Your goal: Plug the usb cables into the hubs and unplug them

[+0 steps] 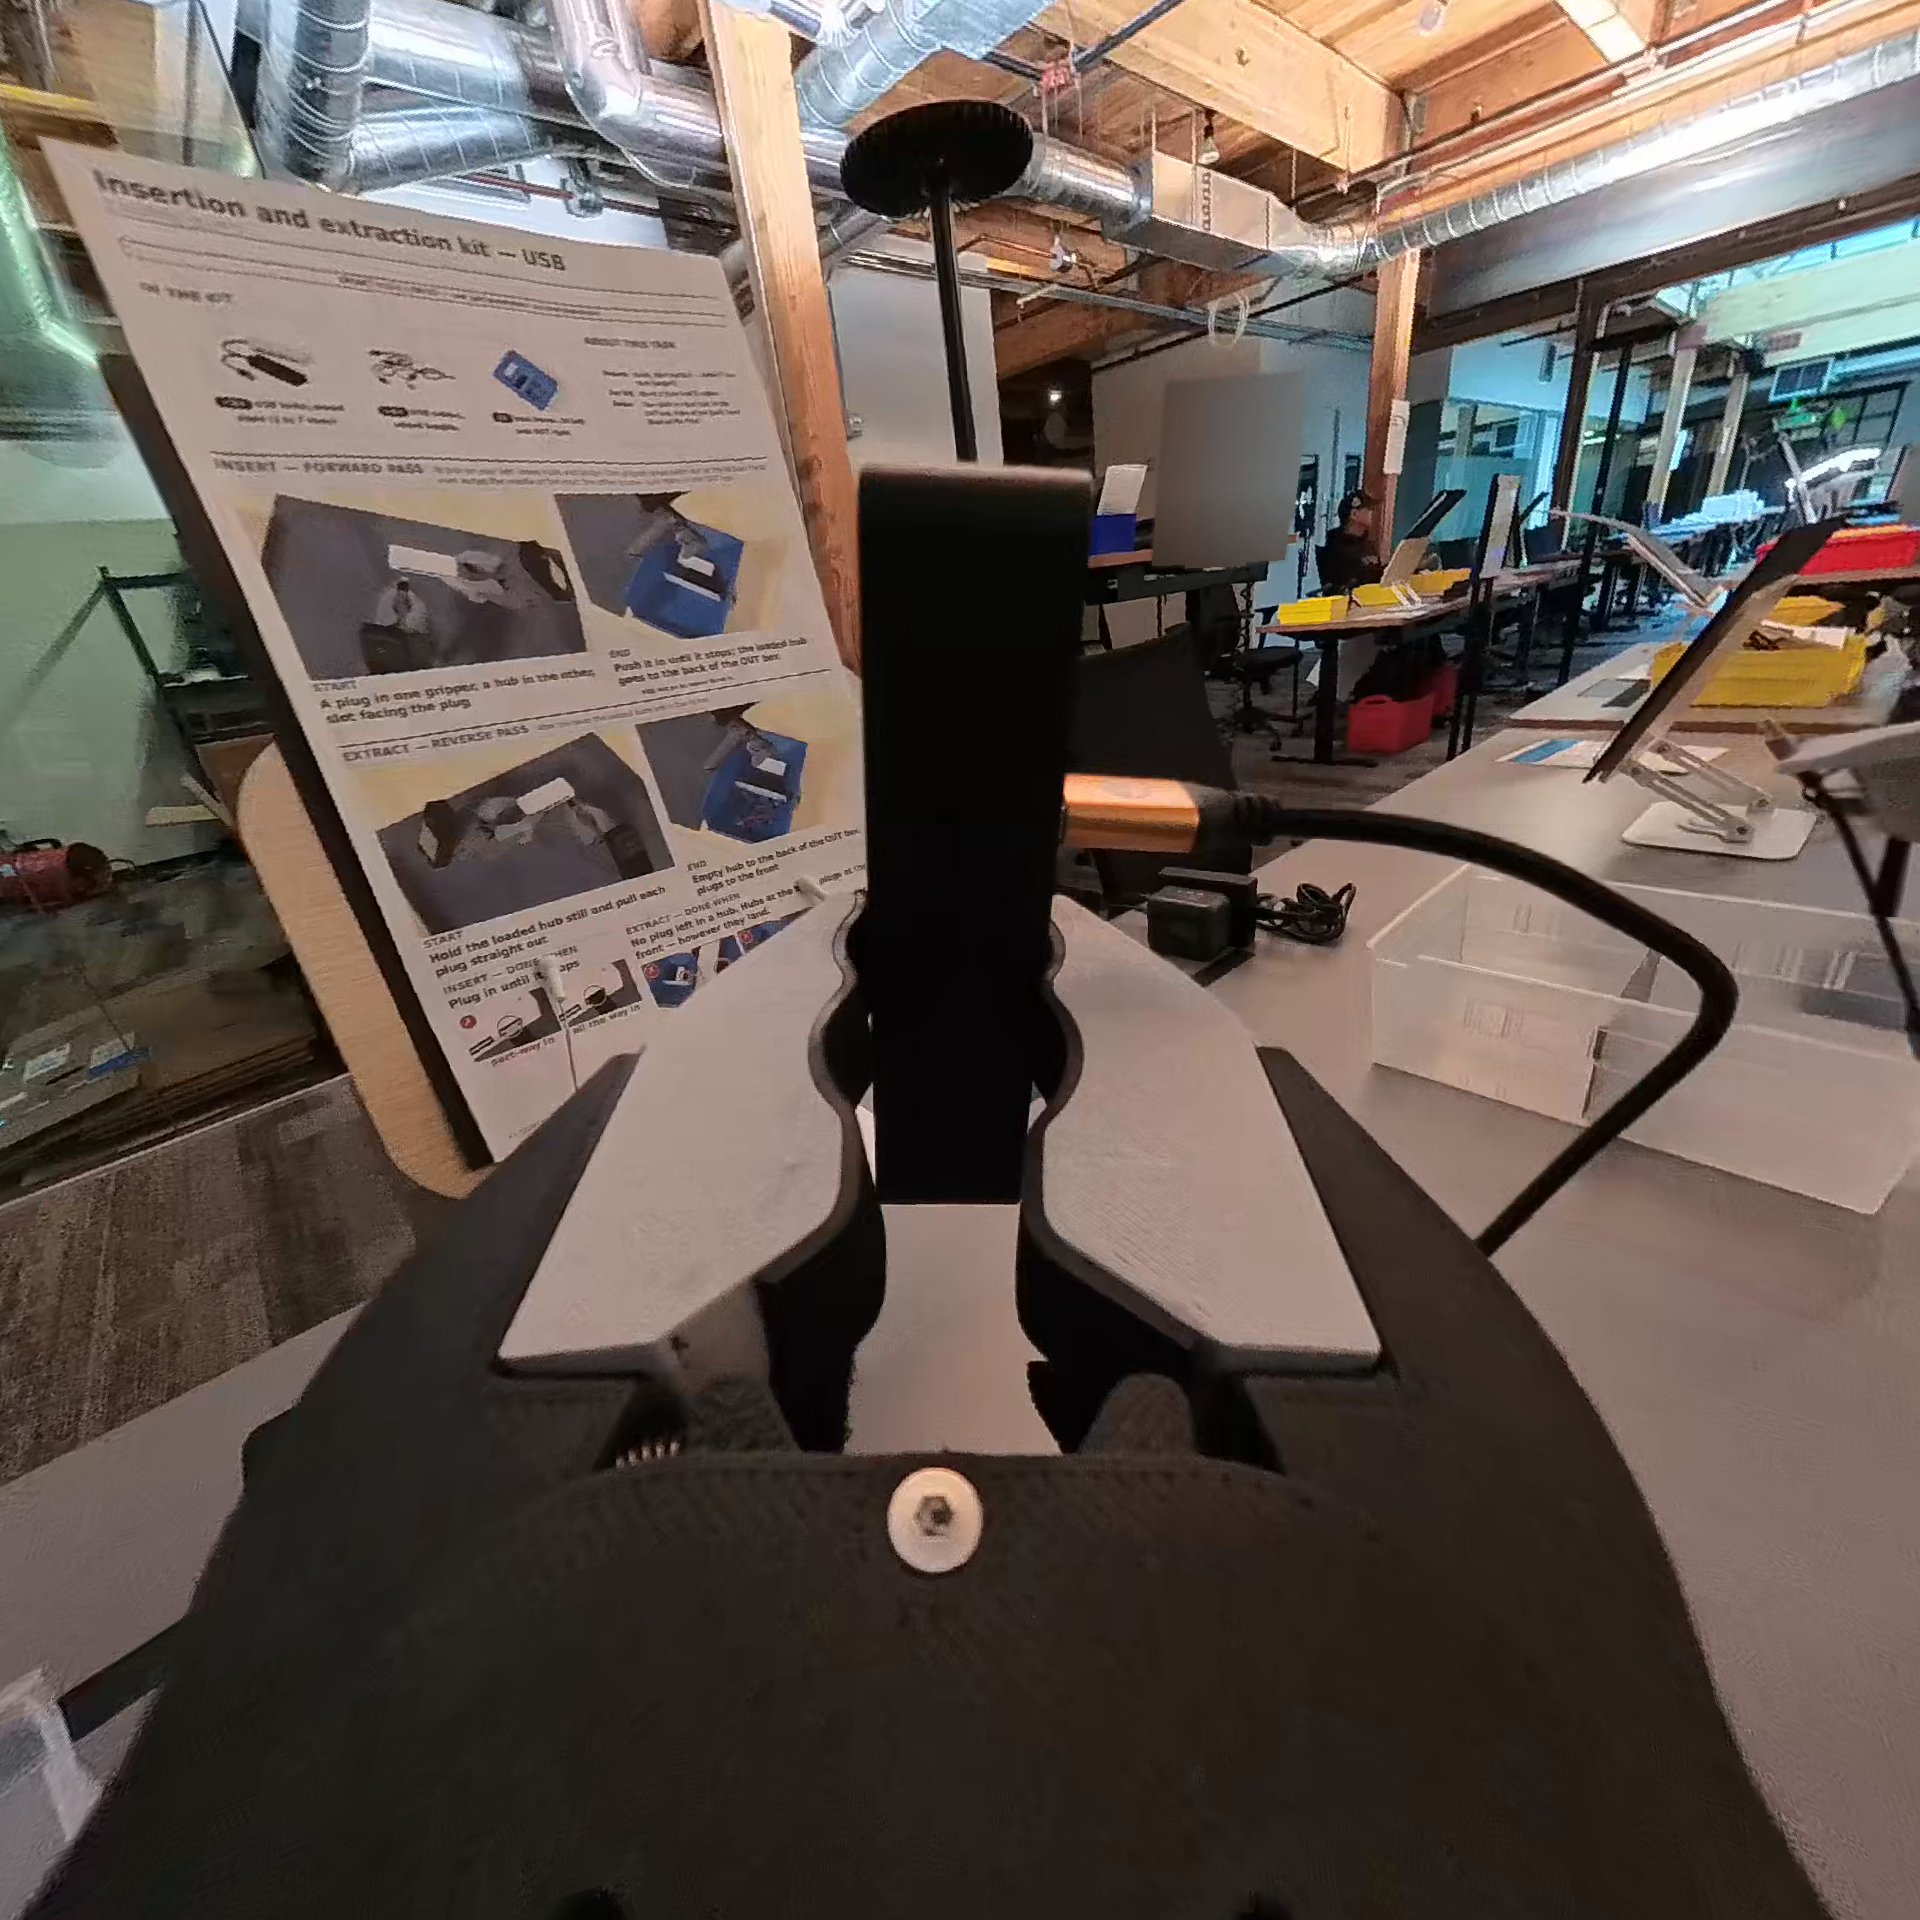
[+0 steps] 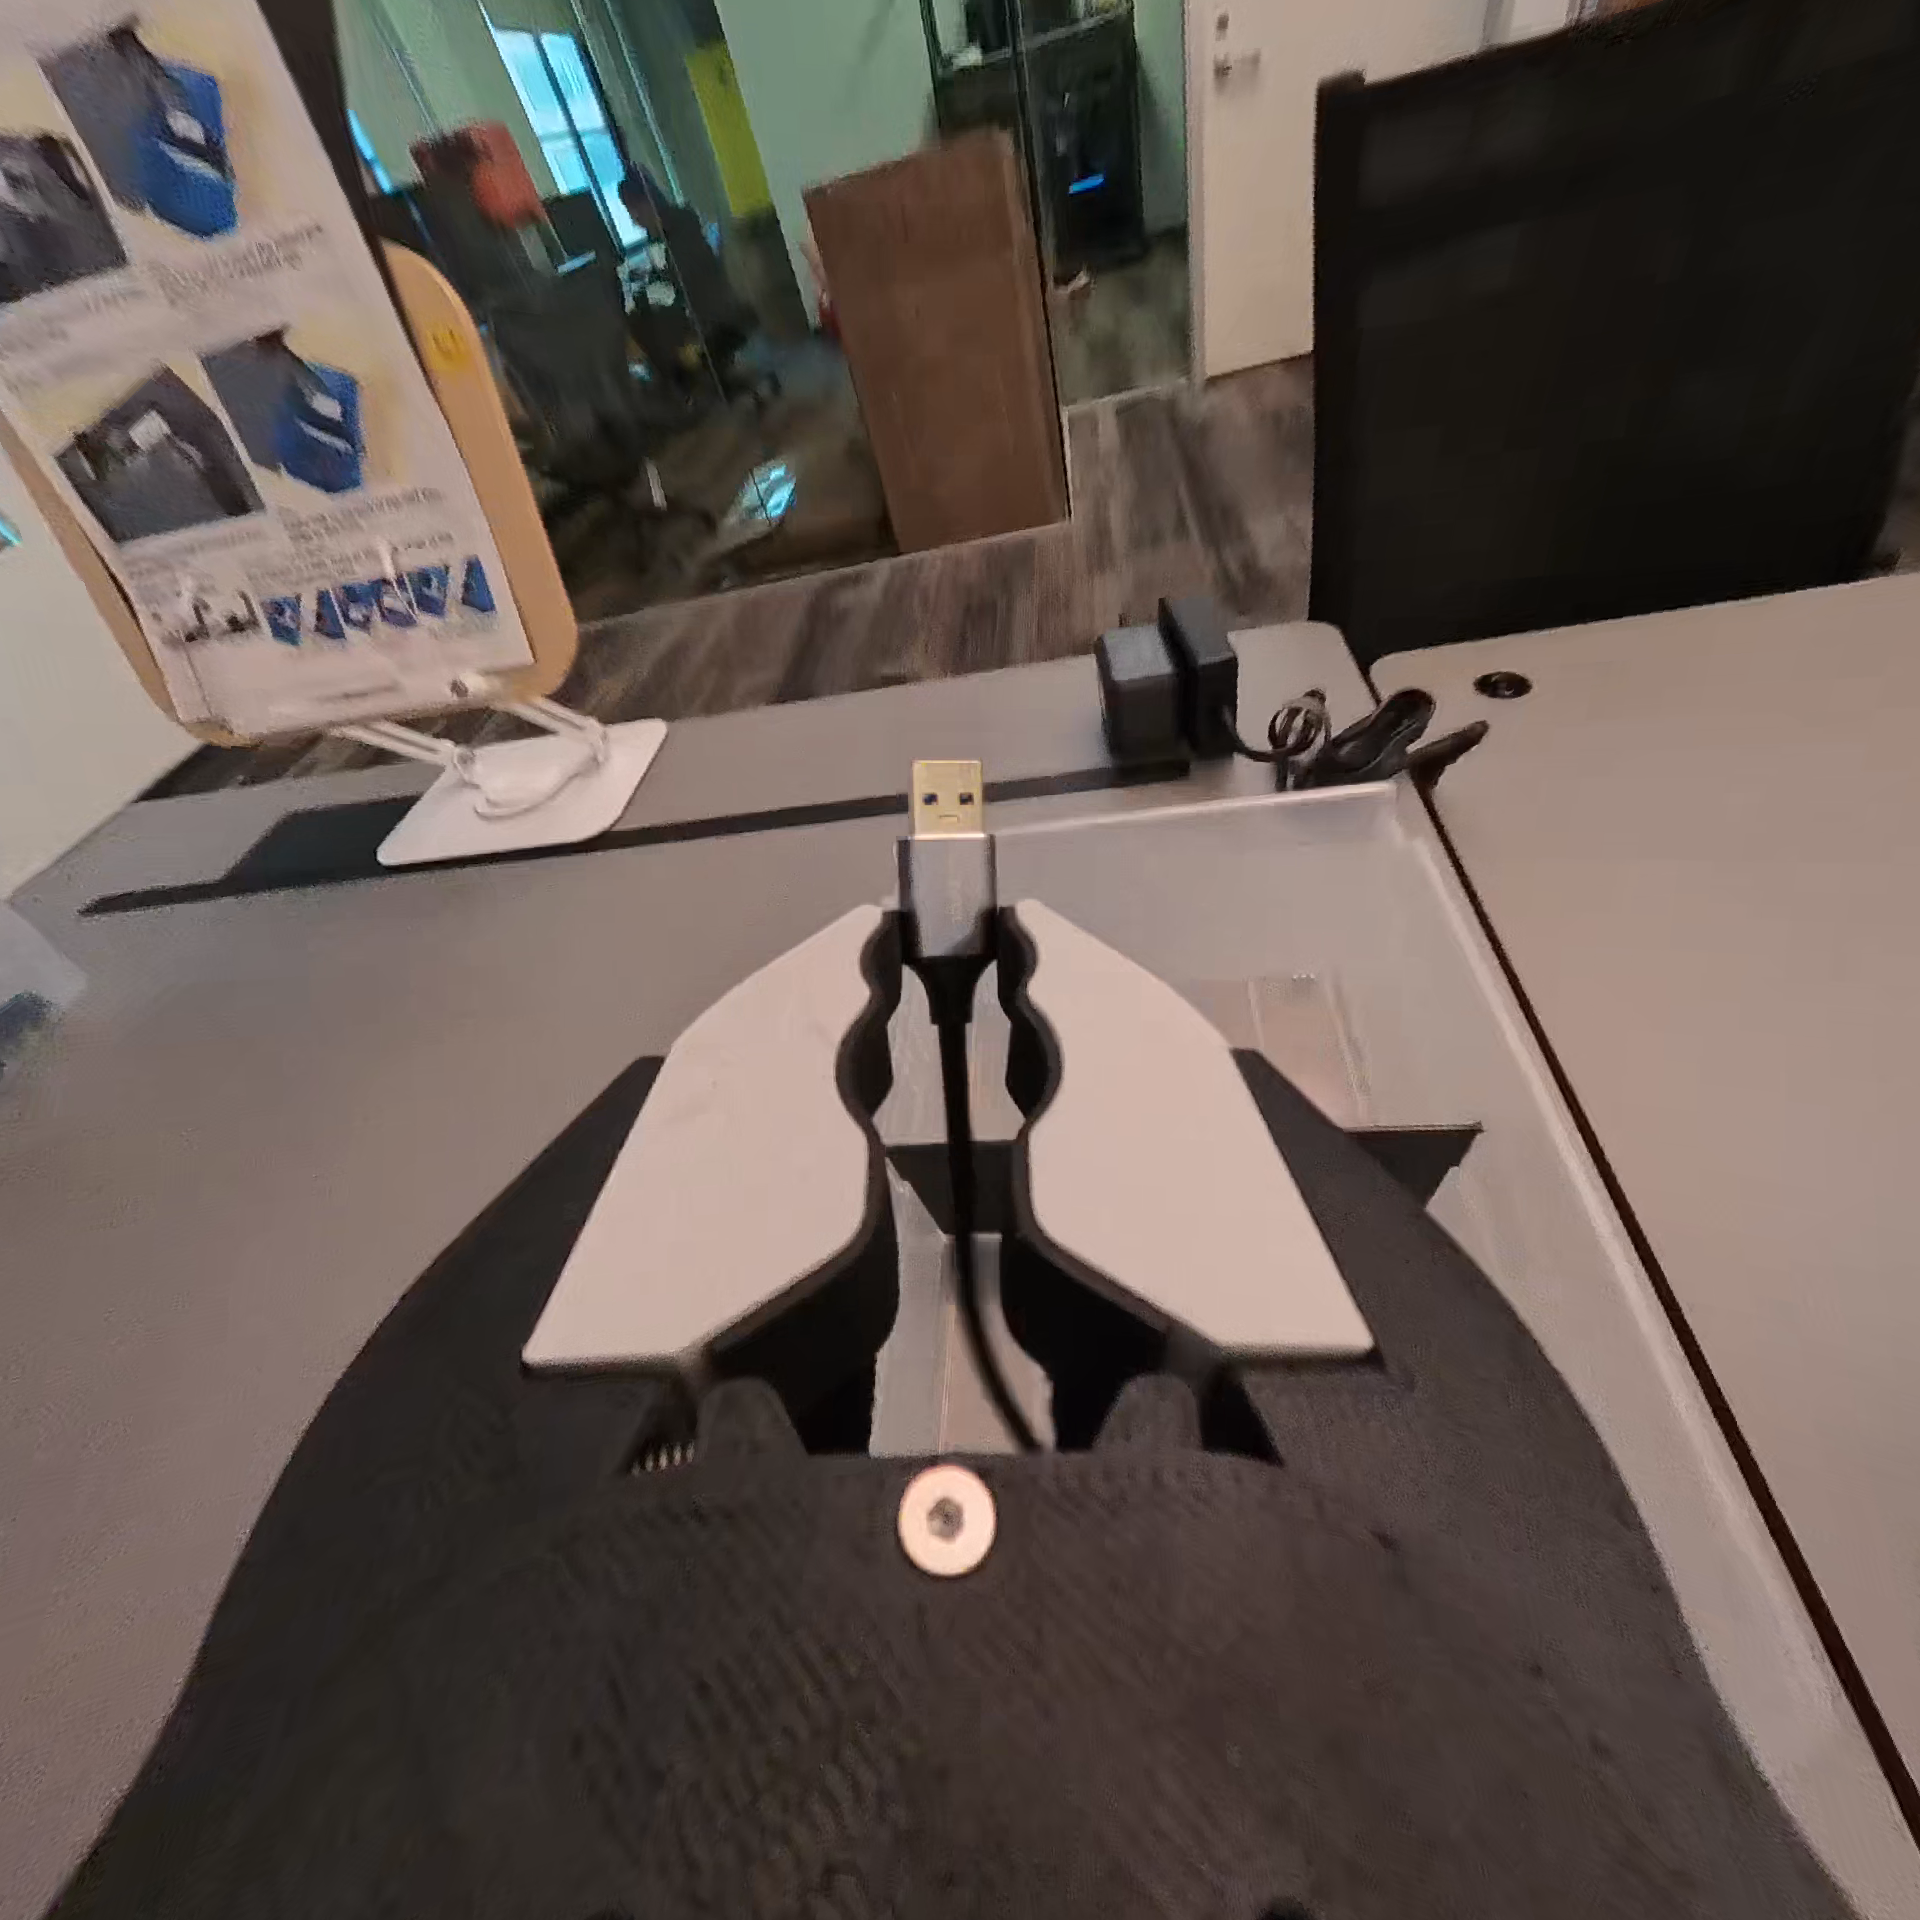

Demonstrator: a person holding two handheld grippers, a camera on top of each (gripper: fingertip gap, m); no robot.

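Note:
In the left wrist view my left gripper (image 1: 954, 935) is shut on a black USB hub (image 1: 971, 748), held upright above the grey table. An orange-gold plug (image 1: 1127, 812) sits in the hub's right side, and its black cable (image 1: 1621, 1049) arcs down to the table. In the right wrist view my right gripper (image 2: 945, 914) is shut on a grey USB plug (image 2: 945, 894). Its gold metal tip (image 2: 947, 798) points forward and its black cable (image 2: 961, 1143) runs back between the fingers. The hub does not show in the right wrist view.
A clear plastic bin (image 1: 1621, 1018) lies on the table to the right; its rim also shows in the right wrist view (image 2: 1195, 821). An instruction sheet on a stand (image 1: 447, 623) stands at the left. Black power adapters with coiled cords (image 2: 1169, 675) sit at the far table edge. My right fingertips sit around 55 cm from my left ones.

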